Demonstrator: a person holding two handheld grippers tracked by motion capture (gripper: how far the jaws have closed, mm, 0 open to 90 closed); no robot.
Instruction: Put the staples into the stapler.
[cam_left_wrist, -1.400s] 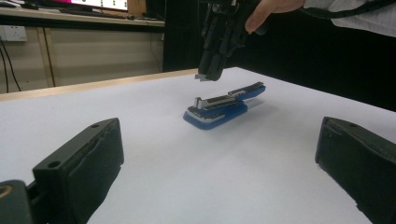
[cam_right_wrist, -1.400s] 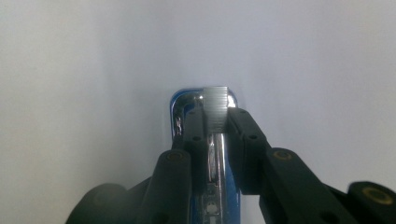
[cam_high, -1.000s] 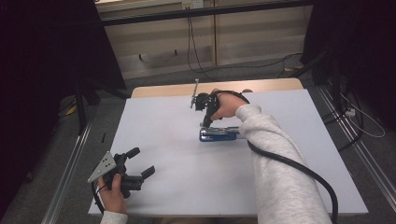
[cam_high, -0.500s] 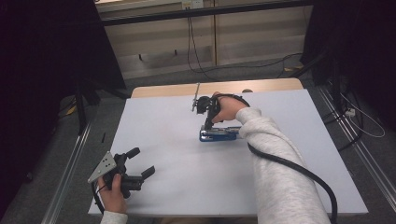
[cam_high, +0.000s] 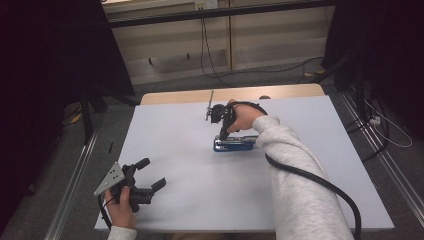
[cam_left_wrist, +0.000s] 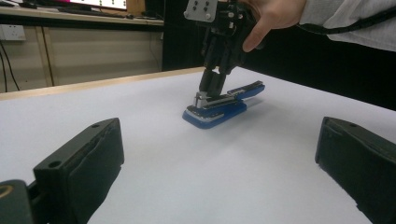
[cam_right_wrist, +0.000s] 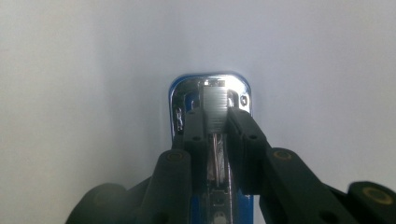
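A blue stapler (cam_high: 240, 145) with a chrome top lies flat near the middle of the white table (cam_high: 190, 155). My right gripper (cam_high: 222, 135) points straight down onto its left end. In the right gripper view the two black jaws stand close together, pressed on either side of the stapler's (cam_right_wrist: 210, 91) metal head, so the right gripper (cam_right_wrist: 215, 116) is shut on it. From the left gripper view the stapler (cam_left_wrist: 224, 112) lies ahead with the right gripper (cam_left_wrist: 205, 95) planted on its near tip. My left gripper (cam_high: 152, 173) rests at the front left with its jaws wide apart and nothing between them (cam_left_wrist: 219, 140).
A bare wooden strip (cam_high: 180, 96) borders the table's far edge. A thick black cable (cam_high: 320, 180) trails along the right sleeve (cam_high: 295, 170). Metal rails run along both sides of the table, with dark floor and loose wires beyond.
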